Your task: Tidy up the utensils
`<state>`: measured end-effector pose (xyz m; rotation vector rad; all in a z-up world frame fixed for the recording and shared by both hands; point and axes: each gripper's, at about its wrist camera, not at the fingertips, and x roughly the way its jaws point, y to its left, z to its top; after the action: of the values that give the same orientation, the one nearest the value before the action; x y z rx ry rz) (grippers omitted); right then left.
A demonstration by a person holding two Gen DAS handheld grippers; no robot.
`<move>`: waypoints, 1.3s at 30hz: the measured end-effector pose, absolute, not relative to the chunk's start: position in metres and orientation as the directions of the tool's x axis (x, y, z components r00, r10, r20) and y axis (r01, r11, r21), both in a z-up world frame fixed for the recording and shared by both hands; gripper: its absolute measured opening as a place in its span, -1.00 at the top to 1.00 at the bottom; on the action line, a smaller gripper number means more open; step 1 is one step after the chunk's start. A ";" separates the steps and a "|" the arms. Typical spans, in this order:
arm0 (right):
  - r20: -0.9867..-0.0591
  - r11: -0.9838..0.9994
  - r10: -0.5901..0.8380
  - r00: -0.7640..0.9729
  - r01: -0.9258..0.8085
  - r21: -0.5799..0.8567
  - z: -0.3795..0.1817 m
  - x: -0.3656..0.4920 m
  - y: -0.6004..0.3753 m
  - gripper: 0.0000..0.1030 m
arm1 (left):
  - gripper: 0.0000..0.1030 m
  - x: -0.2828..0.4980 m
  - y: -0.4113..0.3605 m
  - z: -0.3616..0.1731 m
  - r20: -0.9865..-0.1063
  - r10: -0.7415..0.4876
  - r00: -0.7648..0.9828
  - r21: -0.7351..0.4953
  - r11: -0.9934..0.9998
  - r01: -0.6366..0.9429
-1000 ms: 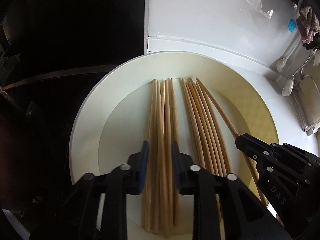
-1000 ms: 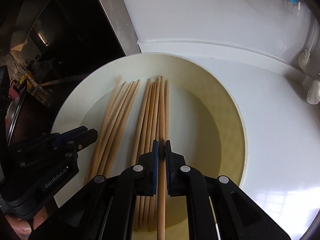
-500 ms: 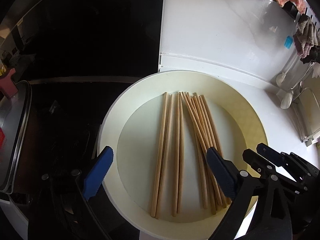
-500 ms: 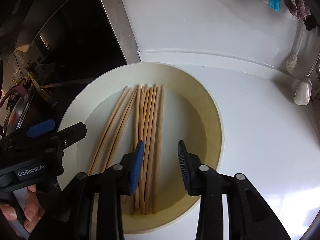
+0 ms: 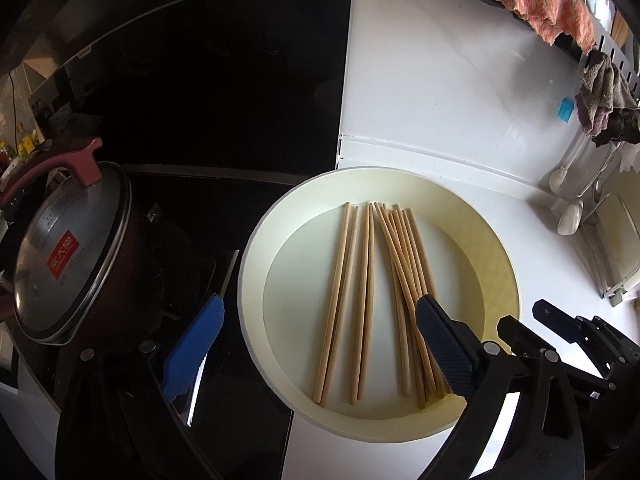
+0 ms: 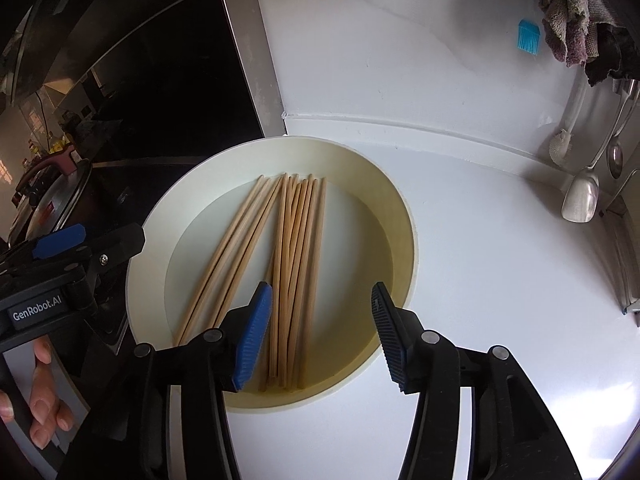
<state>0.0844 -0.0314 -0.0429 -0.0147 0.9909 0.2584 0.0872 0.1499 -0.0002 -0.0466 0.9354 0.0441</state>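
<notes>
Several wooden chopsticks lie in a cream round plate on the white counter, as a looser left bunch and a tighter right bunch. My left gripper hangs above the plate's near side. Its jaws are opening wide and nothing is between the pads. In the right wrist view the same plate holds the left bunch and the right bunch. Above them, my right gripper is opening, its pads clear of the sticks. Each gripper shows at the edge of the other's view.
A dark pot with a glass lid stands on the black stove left of the plate. Spoons, cloths and a blue brush hang at the right wall. A hand holds the left gripper.
Both grippers were closed around chopsticks a second ago. They have opened, let the sticks go and drawn up and back from the plate. The sticks now rest in the plate.
</notes>
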 end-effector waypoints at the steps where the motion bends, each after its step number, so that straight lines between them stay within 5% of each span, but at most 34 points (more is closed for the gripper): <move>1: -0.827 0.968 0.215 0.520 -0.224 0.111 -0.042 0.083 -0.031 0.03 | -0.84 0.085 0.149 0.001 -0.803 0.023 0.595 -0.017 0.998 -0.061; 39: -0.819 0.968 0.215 0.532 -0.230 0.105 -0.020 0.057 -0.034 -0.13 | -0.88 0.063 0.154 0.020 -0.804 0.092 0.588 -0.009 0.986 -0.166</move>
<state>0.0573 -0.0337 -0.0200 -0.0159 0.9739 0.2654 0.0630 0.1536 0.0198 -0.0857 0.9307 0.1501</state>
